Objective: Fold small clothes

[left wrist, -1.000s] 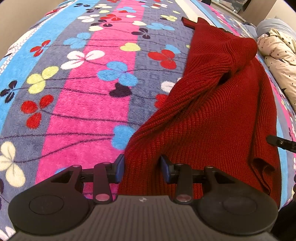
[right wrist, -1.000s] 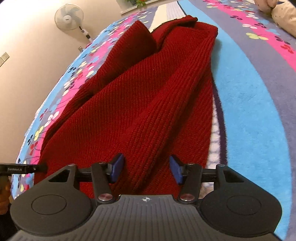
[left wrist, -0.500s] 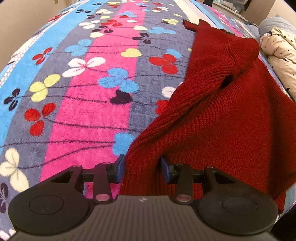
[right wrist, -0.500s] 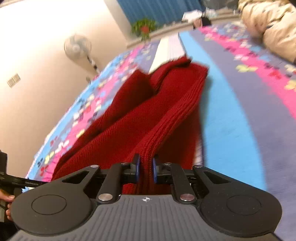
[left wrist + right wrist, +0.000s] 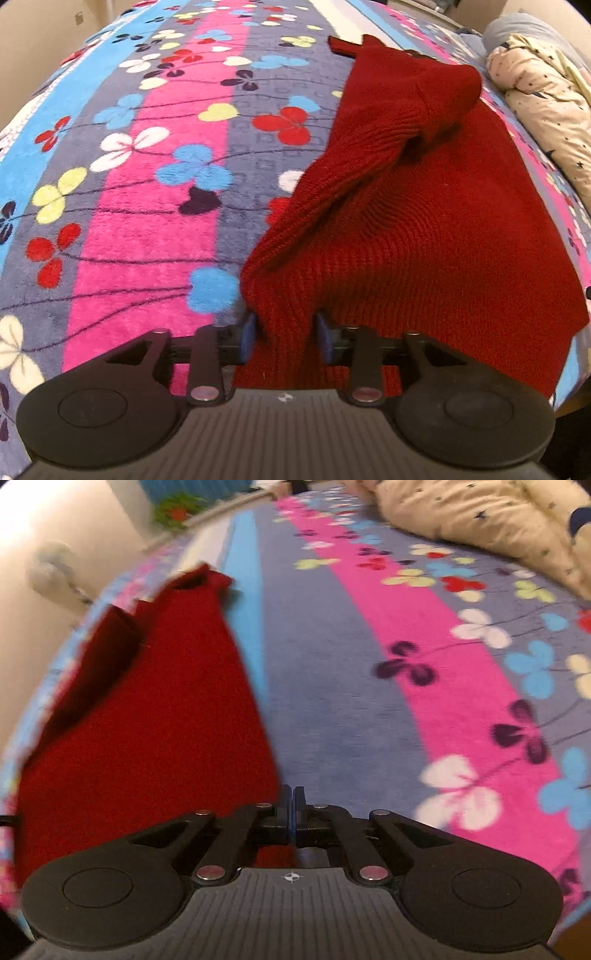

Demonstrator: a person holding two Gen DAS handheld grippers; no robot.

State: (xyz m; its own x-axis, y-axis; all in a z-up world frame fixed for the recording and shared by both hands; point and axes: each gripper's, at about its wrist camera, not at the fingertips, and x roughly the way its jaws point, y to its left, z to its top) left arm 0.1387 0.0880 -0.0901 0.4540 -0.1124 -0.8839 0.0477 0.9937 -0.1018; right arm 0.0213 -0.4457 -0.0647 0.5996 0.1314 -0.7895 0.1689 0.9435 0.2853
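A red knit sweater [image 5: 424, 240] lies on a flowered bedspread [image 5: 147, 221]. Its near left corner is bunched between the blue pads of my left gripper [image 5: 284, 332], which is shut on that wad. One sleeve is folded over the body near the far end. In the right wrist view the sweater [image 5: 147, 720] stretches out flat to the left, blurred by motion. Its near edge runs straight into my right gripper [image 5: 291, 805], whose jaws are pressed together on the fabric's corner over the bedspread [image 5: 369, 701].
A cream quilt with dark stars [image 5: 546, 103] is heaped along the right side of the bed; in the right wrist view the quilt [image 5: 480, 517] lies at the top right. A blurred standing fan [image 5: 51, 572] and a potted plant [image 5: 177, 513] stand beyond the bed.
My right gripper shut on a fold of the sweater and swept sideways, drawing the fabric out flat. The left gripper kept its hold and barely moved.
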